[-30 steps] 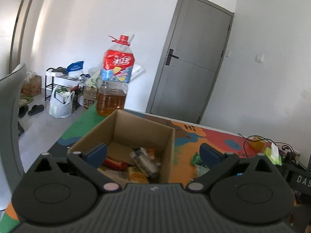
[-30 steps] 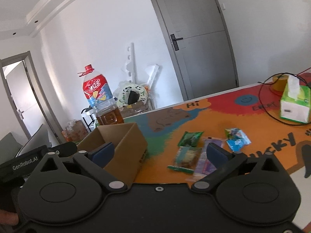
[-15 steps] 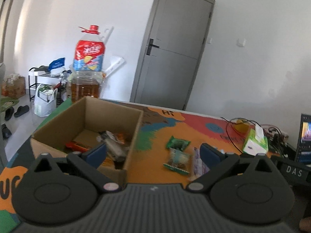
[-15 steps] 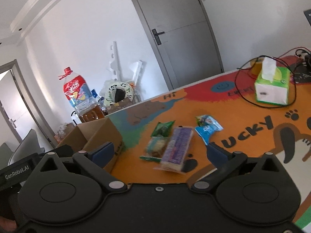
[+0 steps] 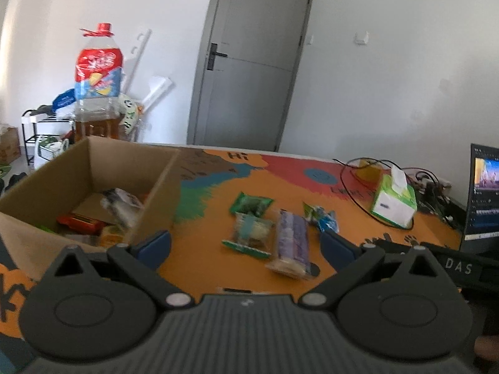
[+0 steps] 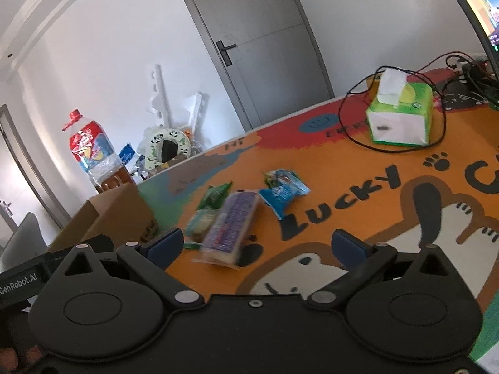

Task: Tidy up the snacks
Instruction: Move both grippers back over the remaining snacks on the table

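Cardboard box [image 5: 93, 174] holds some snacks; 4 packets beside it remain, so my left gripper [image 5: 246, 243] and right gripper [image 6: 259, 243], both spread and empty, must next close on the purple packet [image 5: 291, 240].

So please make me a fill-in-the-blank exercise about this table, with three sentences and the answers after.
1. The brown cardboard box already holds several ____.
2. Beside the long purple snack packet, ____ other snack packets lie loose on the colourful table mat.
3. The tongs of the left gripper and the right gripper are both ____ and hold nothing.

Answers: snacks; three; open
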`<action>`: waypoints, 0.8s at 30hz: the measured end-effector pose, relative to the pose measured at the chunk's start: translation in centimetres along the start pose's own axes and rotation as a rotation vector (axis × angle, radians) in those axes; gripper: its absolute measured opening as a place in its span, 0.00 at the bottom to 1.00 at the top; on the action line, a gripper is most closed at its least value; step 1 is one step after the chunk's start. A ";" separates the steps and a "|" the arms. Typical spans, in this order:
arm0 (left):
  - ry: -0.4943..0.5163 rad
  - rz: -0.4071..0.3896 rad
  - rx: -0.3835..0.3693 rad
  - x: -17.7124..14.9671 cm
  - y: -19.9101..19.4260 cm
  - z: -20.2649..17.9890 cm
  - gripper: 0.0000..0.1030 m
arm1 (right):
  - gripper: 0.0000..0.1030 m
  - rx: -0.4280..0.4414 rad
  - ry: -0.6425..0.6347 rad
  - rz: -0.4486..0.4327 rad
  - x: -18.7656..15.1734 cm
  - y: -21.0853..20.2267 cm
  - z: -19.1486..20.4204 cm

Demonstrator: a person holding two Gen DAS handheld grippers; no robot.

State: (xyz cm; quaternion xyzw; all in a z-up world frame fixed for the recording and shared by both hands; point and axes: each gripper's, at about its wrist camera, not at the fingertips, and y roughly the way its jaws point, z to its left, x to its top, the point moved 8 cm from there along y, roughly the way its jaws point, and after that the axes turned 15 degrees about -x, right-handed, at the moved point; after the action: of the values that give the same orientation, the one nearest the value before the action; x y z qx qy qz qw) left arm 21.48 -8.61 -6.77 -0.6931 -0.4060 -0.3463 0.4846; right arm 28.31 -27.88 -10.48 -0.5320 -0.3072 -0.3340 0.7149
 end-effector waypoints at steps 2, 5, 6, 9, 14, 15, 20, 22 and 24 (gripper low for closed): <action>0.000 0.013 0.003 -0.5 0.9 -0.1 0.97 | 0.98 -0.005 -0.003 0.006 -0.2 0.4 -0.4; -0.013 0.039 -0.007 -1.4 2.1 -0.1 0.96 | 0.91 -0.005 0.001 0.027 -0.6 1.3 -1.1; -0.014 0.045 -0.007 -1.6 2.5 -0.2 0.96 | 0.88 -0.007 0.002 0.034 -0.8 1.6 -1.3; -0.018 0.065 -0.007 -2.3 3.7 -0.1 0.92 | 0.85 -0.012 0.000 0.050 -1.2 2.4 -1.7; -0.026 0.118 0.005 -3.5 5.8 0.4 0.84 | 0.83 -0.010 0.003 0.072 -1.4 3.7 -1.8; -0.029 0.134 0.011 -3.9 6.2 0.6 0.82 | 0.83 -0.006 0.002 0.076 -1.4 3.8 -1.7; -0.065 0.193 0.042 -5.5 7.3 2.2 0.57 | 0.83 0.012 -0.020 0.087 -1.6 4.8 -0.2; -0.062 0.185 0.038 -5.6 7.1 2.4 0.54 | 0.83 0.023 -0.029 0.091 -1.7 5.0 0.4; -0.047 0.185 0.039 -5.6 7.1 2.4 0.52 | 0.83 0.035 -0.037 0.096 -1.8 5.3 1.2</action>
State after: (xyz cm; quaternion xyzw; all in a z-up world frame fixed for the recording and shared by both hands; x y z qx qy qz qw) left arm 25.61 -9.02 -15.16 -0.7260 -0.3581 -0.2758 0.5183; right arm 31.41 -25.29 -14.58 -0.5397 -0.3004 -0.2841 0.7333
